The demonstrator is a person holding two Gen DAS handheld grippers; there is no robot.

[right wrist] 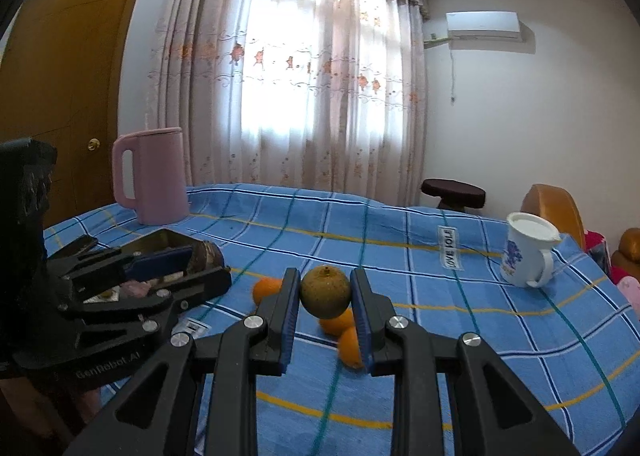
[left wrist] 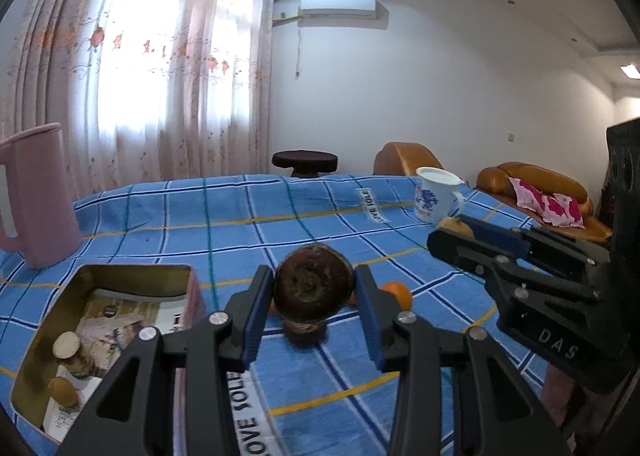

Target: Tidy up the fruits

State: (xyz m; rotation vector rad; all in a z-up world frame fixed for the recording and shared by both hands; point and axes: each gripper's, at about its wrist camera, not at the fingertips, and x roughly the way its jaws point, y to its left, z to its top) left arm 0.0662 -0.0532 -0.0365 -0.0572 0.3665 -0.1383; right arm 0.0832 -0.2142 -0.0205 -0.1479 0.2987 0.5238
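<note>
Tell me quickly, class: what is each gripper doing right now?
Left gripper: shut on the dark brown fruit, above the tablecloth.
Right gripper: shut on the greenish-brown round fruit, above the oranges.

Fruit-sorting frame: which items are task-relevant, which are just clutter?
Task-relevant:
- dark brown round fruit, gripped by left tongs
- greenish-brown round fruit, gripped by right tongs
- small orange citrus fruits on the cloth
- open gold metal tin, already holding some pieces

Clutter:
- pink plastic kettle
- white enamel mug with blue print
- blue checked tablecloth
</note>
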